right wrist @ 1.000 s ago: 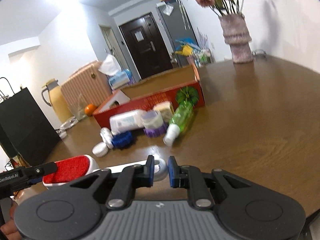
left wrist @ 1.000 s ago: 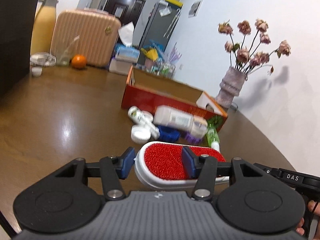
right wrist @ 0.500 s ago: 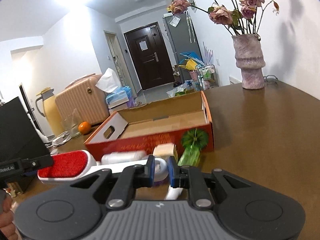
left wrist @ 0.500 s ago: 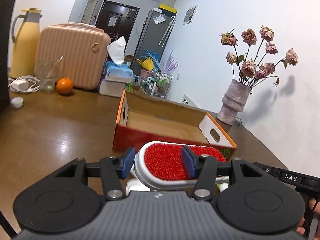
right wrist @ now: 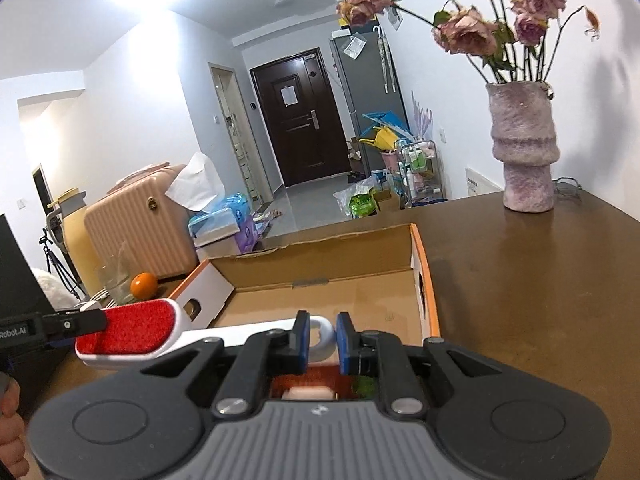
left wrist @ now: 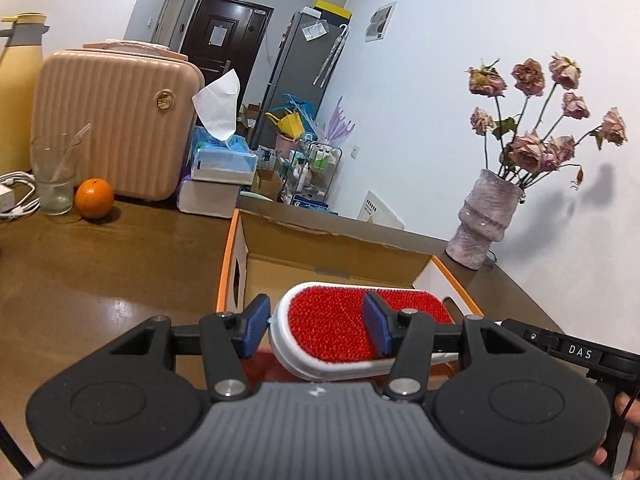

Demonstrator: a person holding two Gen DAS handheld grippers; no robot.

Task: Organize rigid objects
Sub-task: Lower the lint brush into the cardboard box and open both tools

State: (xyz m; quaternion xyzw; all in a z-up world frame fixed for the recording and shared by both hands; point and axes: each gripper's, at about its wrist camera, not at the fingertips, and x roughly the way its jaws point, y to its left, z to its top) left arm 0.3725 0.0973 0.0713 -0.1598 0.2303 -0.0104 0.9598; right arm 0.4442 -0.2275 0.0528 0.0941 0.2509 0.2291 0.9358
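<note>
A white lint brush with a red pad [left wrist: 344, 328] hangs over the near end of an open cardboard box with an orange rim [left wrist: 230, 248]. My left gripper [left wrist: 316, 326] is shut on the brush head, blue pads against its white sides. My right gripper [right wrist: 322, 340] is shut on the looped end of the brush's white handle [right wrist: 240, 330], and the red head [right wrist: 128, 328] shows at the left of that view. The box [right wrist: 422, 280] looks bare inside. Small items below the right gripper are mostly hidden.
On the brown table stand a vase of dried roses [left wrist: 486, 216], an orange [left wrist: 95, 199], a glass [left wrist: 54, 182], a tissue box [left wrist: 222, 160] and a pink suitcase [left wrist: 116, 120]. A yellow jug [left wrist: 16, 92] sits at the far left. A hand [right wrist: 10, 428] holds the left tool.
Both grippers carried the brush forward and slightly up, from in front of the loose bottles to over the box's near end. The bottles dropped out of view beneath the grippers.
</note>
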